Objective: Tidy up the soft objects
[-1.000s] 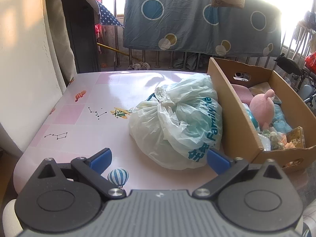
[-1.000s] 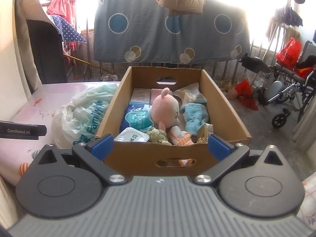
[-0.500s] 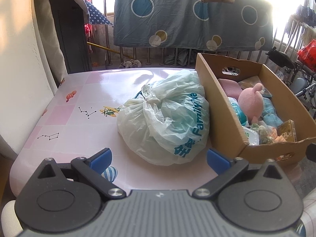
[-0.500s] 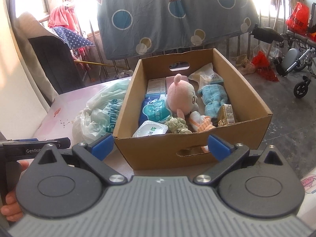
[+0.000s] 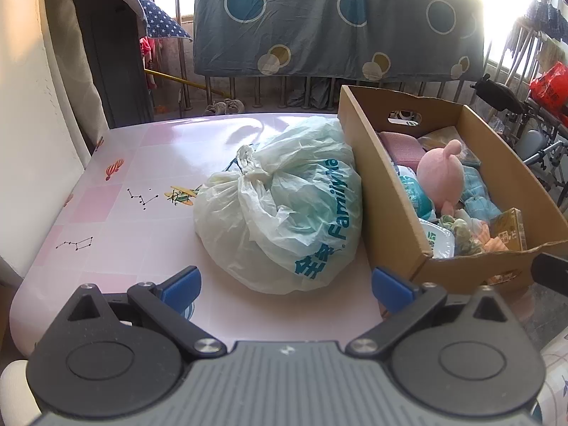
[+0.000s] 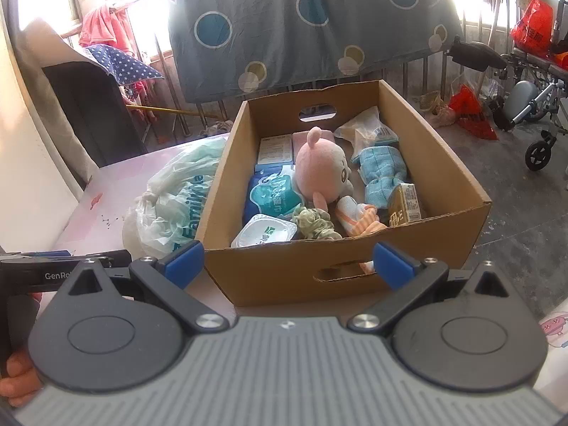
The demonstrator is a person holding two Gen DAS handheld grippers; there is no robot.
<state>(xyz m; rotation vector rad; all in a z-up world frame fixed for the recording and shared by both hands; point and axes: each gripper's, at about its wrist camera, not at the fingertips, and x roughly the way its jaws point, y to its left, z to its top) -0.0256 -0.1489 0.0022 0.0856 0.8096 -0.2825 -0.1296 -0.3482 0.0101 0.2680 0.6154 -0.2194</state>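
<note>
My left gripper [image 5: 285, 282] was a grey ribbed block, with two black rounded housings, each marked by a round disc and a triangular cut-out. Black link bars ran forward from silver screws to blue fingertips [image 5: 181, 282]. My right gripper [image 6: 289, 261] was built the same: grey ribbing, black housings, silver screws, blue pads [image 6: 390, 261]. Seen from the right, the left tool's black side carried white lettering beginning "GenRo", and my left hand [image 6: 17, 380] showed bare fingers.

tied plastic bag [image 5: 284, 209], touching cardboard box [image 5: 387, 206]
</note>
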